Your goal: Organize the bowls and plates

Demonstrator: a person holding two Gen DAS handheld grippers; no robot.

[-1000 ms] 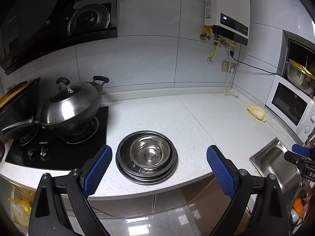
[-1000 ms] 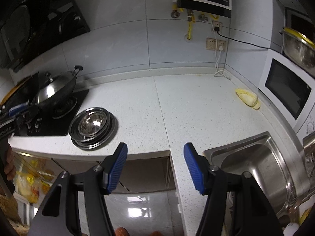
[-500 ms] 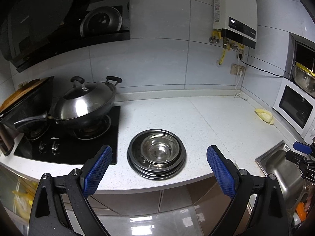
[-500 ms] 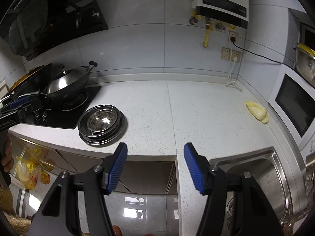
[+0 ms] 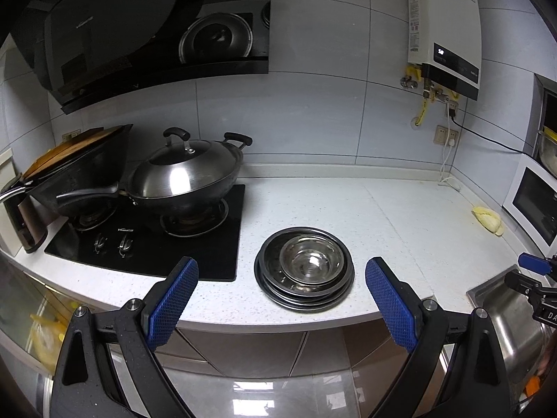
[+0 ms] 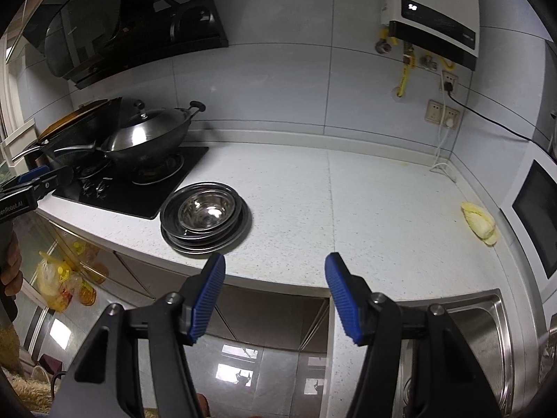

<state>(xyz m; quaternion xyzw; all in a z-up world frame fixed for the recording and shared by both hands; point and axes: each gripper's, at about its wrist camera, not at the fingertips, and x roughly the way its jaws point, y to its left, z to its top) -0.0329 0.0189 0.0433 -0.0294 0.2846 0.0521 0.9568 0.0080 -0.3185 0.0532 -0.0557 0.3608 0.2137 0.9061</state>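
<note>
A stack of steel plates [image 5: 304,291] [image 6: 222,237] sits near the front edge of the white counter, with a steel bowl [image 5: 311,261] [image 6: 207,210] nested on top. My left gripper [image 5: 282,299] hangs open in front of the counter edge, its blue pads either side of the stack in the picture but short of it. My right gripper [image 6: 275,296] is open too, off the counter edge, to the right of the stack and nearer than it. Nothing lies between either pair of fingers.
A lidded wok [image 5: 184,177] and a black pan [image 5: 80,181] stand on the black hob [image 5: 149,247] at the left. A steel sink [image 6: 473,334] lies at the right, a yellow cloth [image 6: 478,223] and a microwave [image 6: 536,216] beyond it. A range hood [image 5: 139,35] overhangs the hob.
Both views have swung to the left and tilted up, so the stack has slid right in each picture. Both grippers stay open and empty.
</note>
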